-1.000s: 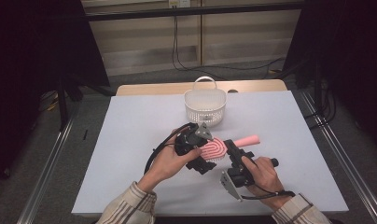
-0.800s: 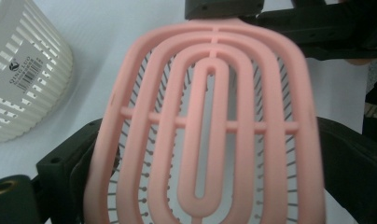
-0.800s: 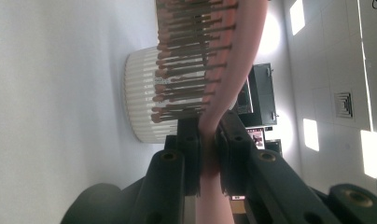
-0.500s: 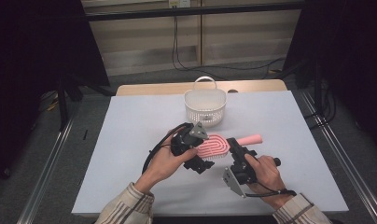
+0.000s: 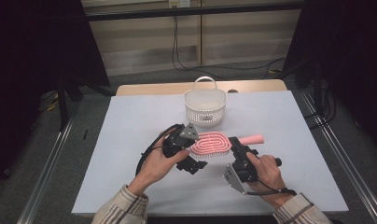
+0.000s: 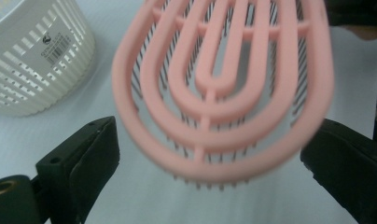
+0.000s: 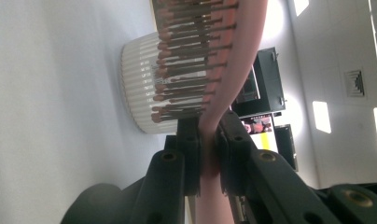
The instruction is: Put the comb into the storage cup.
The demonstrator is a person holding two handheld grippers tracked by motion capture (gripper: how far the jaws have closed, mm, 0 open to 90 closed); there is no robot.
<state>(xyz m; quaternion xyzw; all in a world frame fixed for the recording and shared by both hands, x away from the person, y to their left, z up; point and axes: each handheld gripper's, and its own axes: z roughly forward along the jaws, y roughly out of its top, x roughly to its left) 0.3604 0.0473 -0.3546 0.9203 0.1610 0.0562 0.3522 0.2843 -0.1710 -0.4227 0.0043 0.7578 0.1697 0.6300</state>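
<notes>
A pink vented hairbrush (image 5: 211, 143) hangs just over the white table, its handle (image 5: 253, 139) pointing right. My right gripper (image 5: 234, 145) is shut on the brush's neck; in the right gripper view its jaws pinch the pink neck (image 7: 208, 140) below the bristles (image 7: 186, 60). My left gripper (image 5: 192, 145) stands open around the left end of the brush head. In the left gripper view the head (image 6: 224, 88) lies between the two wide black jaws, and the pads do not press on it.
A white slotted basket (image 5: 205, 108) with a handle stands behind the brush near the table's far edge; it also shows as the basket (image 6: 32, 60) and the basket (image 7: 140, 84). Black cables trail from both grippers. White tabletop (image 5: 130, 121) spreads to the left.
My left gripper has edged slightly to the left along the brush head. The right gripper and the brush have stayed put.
</notes>
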